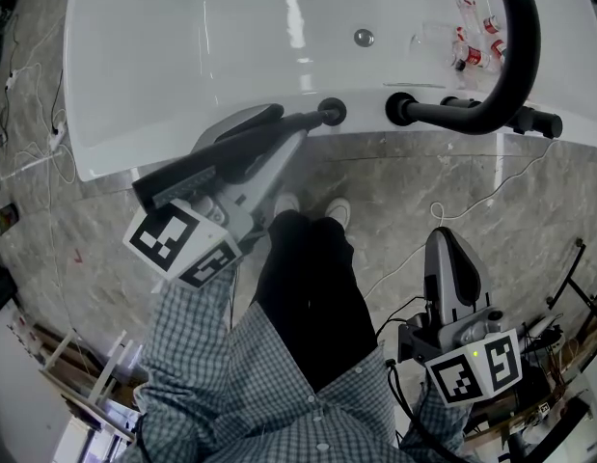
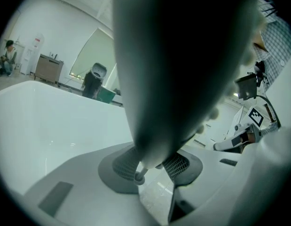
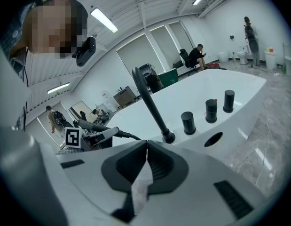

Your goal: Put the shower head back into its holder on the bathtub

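Observation:
The shower head (image 1: 230,152) is a long dark wand, and my left gripper (image 1: 284,135) is shut on it. In the head view its far end reaches a dark round fitting (image 1: 331,112) on the white bathtub's rim (image 1: 182,148); I cannot tell if it is seated there. Seen from the left gripper view, the shower head (image 2: 183,65) is a big dark blur between the jaws of my left gripper (image 2: 154,166). A thick black hose (image 1: 515,56) arcs over the rim. The right gripper view shows an oval hole (image 3: 212,139) in the rim with nothing in it. My right gripper (image 1: 450,249) (image 3: 146,147) is shut on nothing, low at my right side.
Black knobs (image 1: 541,122) (image 3: 210,110) stand along the rim to the right of the hose base (image 1: 402,109). Small bottles (image 1: 476,44) sit in the tub's far corner and a drain (image 1: 364,38) lies mid-tub. My feet (image 1: 312,210) stand against the tub. Cables (image 1: 472,201) trail over the marble floor.

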